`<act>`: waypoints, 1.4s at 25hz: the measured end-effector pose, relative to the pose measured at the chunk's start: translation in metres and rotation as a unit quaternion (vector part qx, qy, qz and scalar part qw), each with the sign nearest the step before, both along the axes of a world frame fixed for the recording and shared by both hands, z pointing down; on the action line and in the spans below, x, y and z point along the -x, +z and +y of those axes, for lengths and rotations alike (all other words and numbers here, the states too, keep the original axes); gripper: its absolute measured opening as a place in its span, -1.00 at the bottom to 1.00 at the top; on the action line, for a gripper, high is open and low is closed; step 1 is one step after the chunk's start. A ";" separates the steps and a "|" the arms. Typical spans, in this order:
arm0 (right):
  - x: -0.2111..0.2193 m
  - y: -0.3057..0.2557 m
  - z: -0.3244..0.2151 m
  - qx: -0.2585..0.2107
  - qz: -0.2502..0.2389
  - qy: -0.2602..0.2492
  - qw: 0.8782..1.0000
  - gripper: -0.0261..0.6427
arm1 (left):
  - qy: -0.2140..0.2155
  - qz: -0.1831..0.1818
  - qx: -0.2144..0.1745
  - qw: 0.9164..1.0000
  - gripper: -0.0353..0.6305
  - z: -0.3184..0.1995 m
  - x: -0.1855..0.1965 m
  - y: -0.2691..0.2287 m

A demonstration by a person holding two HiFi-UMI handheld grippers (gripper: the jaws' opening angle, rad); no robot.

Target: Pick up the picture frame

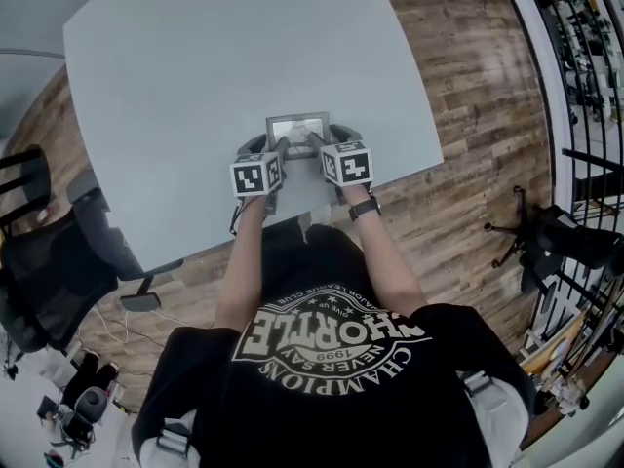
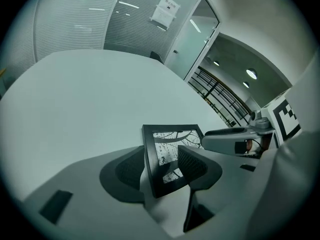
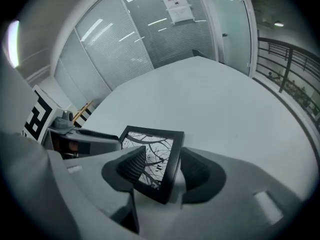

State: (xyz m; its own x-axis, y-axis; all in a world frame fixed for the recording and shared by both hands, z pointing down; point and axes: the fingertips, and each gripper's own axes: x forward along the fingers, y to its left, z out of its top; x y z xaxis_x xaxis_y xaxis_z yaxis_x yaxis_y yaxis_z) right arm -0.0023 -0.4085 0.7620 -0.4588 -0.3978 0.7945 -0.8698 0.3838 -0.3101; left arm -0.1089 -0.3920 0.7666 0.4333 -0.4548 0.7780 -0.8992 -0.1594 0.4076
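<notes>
1 pic frame (image 1: 297,125), 2 grippers (image 1: 276,152) (image 1: 320,146), 1 table (image 1: 195,86)

left gripper (image 1: 265,147), right gripper (image 1: 332,137), jaws wide apart

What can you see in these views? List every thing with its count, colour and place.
picture frame: one, black, branch print, flat on the table near the person.
table: one, pale grey, centre.
floor: brown wood planks, around the table.
office chair: one, black, left of the table.
railing: one, black, far right.
notice: one, white, on the glass wall.
wristwatch: one, black, right wrist.
left tongs: one, grey, open astride the frame's left side.
right tongs: one, grey, open astride its right side.
</notes>
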 end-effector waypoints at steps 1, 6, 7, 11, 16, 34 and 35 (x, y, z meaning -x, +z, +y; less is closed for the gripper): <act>0.001 0.002 0.000 0.003 -0.003 0.003 1.000 -0.28 | 0.000 0.001 0.004 1.000 -0.27 0.000 0.001 0.001; 0.003 0.011 0.001 0.021 -0.014 0.018 1.000 -0.30 | -0.009 0.004 0.016 1.000 -0.28 -0.001 0.002 0.007; 0.001 0.012 0.001 0.024 -0.014 0.024 0.999 -0.30 | -0.012 0.002 0.018 1.000 -0.28 -0.002 0.002 0.007; -0.008 0.015 0.001 0.030 -0.007 0.056 0.998 -0.44 | -0.024 -0.018 0.024 0.999 -0.48 -0.003 0.006 0.009; -0.015 0.017 0.008 0.034 0.020 0.071 0.997 -0.67 | -0.025 -0.034 0.028 0.999 -0.57 0.005 0.010 0.011; -0.026 -0.074 0.019 -0.092 -0.016 0.054 0.994 -0.72 | -0.049 -0.059 -0.101 0.992 -0.68 0.022 -0.001 -0.084; -0.025 -0.081 0.017 -0.105 -0.023 0.053 0.993 -0.72 | -0.049 -0.061 -0.112 0.991 -0.68 0.020 0.000 -0.092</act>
